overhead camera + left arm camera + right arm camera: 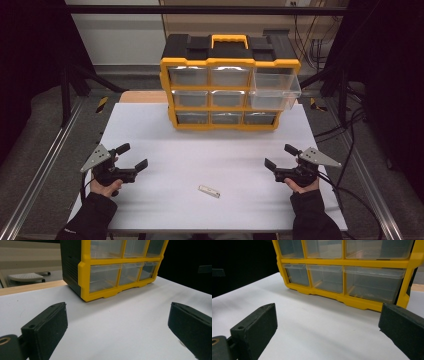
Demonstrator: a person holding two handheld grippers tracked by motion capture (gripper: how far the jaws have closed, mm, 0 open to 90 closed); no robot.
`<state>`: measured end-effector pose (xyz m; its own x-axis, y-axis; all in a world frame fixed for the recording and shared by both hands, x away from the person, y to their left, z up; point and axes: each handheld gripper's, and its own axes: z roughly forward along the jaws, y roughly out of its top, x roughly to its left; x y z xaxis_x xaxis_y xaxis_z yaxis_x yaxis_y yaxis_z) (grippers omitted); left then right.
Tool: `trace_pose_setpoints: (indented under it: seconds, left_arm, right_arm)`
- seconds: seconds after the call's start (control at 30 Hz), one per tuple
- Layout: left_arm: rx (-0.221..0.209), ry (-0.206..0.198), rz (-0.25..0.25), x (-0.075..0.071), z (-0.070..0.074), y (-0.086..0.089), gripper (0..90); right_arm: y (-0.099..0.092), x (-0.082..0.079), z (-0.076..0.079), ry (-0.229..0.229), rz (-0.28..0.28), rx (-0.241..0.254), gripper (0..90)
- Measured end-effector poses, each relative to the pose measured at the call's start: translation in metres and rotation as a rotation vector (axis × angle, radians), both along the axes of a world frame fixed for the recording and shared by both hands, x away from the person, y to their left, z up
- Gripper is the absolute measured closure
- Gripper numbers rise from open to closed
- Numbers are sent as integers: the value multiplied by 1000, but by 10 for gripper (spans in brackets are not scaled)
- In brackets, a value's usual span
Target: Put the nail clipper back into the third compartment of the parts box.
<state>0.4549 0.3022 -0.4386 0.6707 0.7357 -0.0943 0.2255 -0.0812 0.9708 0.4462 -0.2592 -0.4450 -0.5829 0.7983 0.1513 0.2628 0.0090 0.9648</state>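
- Black jaws of the left hand-held gripper [117, 322] rise closest to the lens in the left gripper view, spread wide with nothing but bare desk [120, 335] between them.
- Likewise the right hand-held gripper [327, 322] stands wide open in the right gripper view, nothing between its pads.
- From the high view, each hand-held gripper sits in a hand near the person's edge of the white desk, left one [131, 157] and right one [281, 156] well apart, jaws pointing away from the person.
- Between the two, slightly nearer the person than either pair of jaws, a small pale flat piece [209, 191] lies on the desk, touched by neither; what it is cannot be told.
- Ahead of both hand-held grippers, at the far side of the desk, stands a yellow and black drawer cabinet [230, 87] with clear drawers and a yellow handle on top.
- Its top drawer [276, 90] on the side ahead of the right hand-held gripper is pulled out; the others look pushed in.
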Motion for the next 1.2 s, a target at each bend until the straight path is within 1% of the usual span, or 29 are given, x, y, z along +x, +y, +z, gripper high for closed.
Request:
trace_pose_setpoints:
  seconds: [0.17,0.23,0.27,0.33,0.4,0.47,0.53,0.6,0.67,0.73,0.77,0.8,0.83,0.87,0.97,1.03,1.1,1.2]
  left_arm:
    - [1,-2,0,-1,0,0,24]
    - [-9,-4,4,-1,-1,1,27]
    - [-8,-1,6,-1,-1,1,28]
    - [-5,-1,7,-1,-1,1,28]
    - [-1,2,8,0,-2,1,28]
    - [4,5,12,0,-2,1,27]
    - [6,3,14,0,-2,1,26]
    - [4,2,16,0,-2,1,27]
    - [8,5,20,0,-3,1,26]
    - [8,6,21,0,-3,1,27]
    - [15,4,20,0,-3,0,26]
    - [15,4,20,0,-3,0,25]
    - [18,3,20,0,-3,0,26]
    - [19,3,20,0,-3,-1,26]
    - [18,3,20,0,-3,-1,25]
    - [19,4,19,0,-3,-1,25]
    - [20,4,19,0,-3,-1,25]
    - [26,4,18,0,-4,-2,24]
  right_arm:
    - [-2,0,2,-5,-1,-5,25]
    - [-1,-1,4,-6,-5,-15,25]
    - [1,-2,8,-8,0,-27,27]
    - [2,-2,9,-8,1,-31,27]
    - [6,-3,13,-21,10,-51,28]
    - [10,-3,16,-24,21,-60,29]
    - [17,-4,19,-25,35,-86,28]
    - [19,-4,20,-25,41,-91,28]
    - [28,-4,22,-18,63,-103,29]
    - [30,-4,23,-14,68,-107,29]
    - [36,-4,24,-8,79,-122,30]
    - [36,-4,24,-8,79,-122,30]
    - [43,-4,25,-1,93,-133,30]
    - [43,-4,25,-1,93,-133,30]
    - [52,-5,27,4,113,-148,31]
    - [62,-5,27,19,139,-154,31]
    - [65,-5,28,26,144,-160,31]
    - [78,-6,29,37,170,-177,32]
